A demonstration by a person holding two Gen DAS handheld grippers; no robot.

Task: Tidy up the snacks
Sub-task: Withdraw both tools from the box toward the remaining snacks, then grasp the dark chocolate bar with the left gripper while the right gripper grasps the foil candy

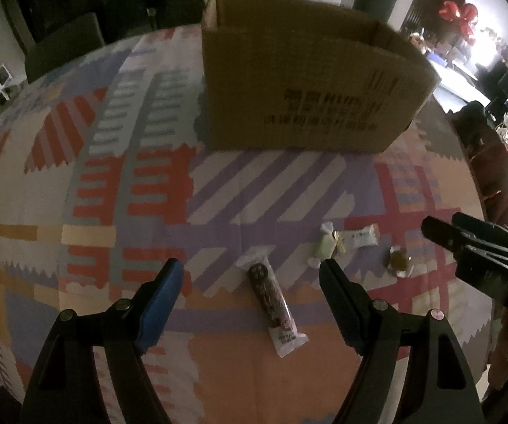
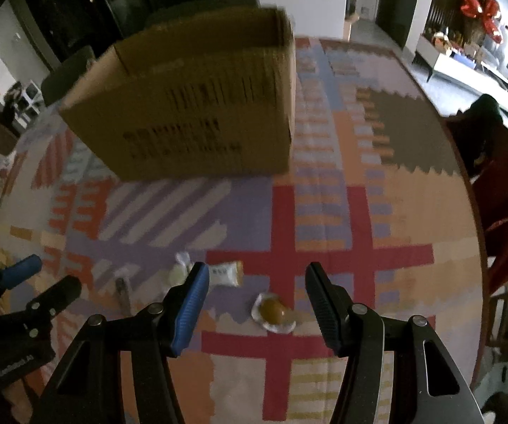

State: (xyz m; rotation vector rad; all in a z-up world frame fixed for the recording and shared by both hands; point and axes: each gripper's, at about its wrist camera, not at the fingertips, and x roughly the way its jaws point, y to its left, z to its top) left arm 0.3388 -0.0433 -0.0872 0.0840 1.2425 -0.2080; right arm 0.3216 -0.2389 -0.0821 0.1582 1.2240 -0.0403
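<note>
In the left wrist view, the left gripper (image 1: pixel 252 275) hangs above the patchwork tablecloth (image 1: pixel 218 194) with its fingers spread wide and nothing between them. A long chocolate bar in a clear wrapper (image 1: pixel 271 304) lies right between the fingertips, its long axis running away from the camera and slanting slightly to the right, so it sits along the fingers, not across them. Further right lie a pale twist-wrapped candy (image 1: pixel 326 245), a small white packet (image 1: pixel 361 238) and a round brown sweet in clear wrap (image 1: pixel 399 260); the right gripper (image 1: pixel 444 233) enters from that edge. Behind stands an open cardboard box (image 1: pixel 307 88); its inside is hidden.

In the right wrist view, the right gripper (image 2: pixel 254 282) is likewise wide open and holds nothing. The round brown sweet (image 2: pixel 273 311) lies between its fingertips, on the cloth, so this hand is nearer to it. The white packet (image 2: pixel 225 274) lies just by the blue pad. The box (image 2: pixel 197 106) stands beyond, contents unseen.
</note>
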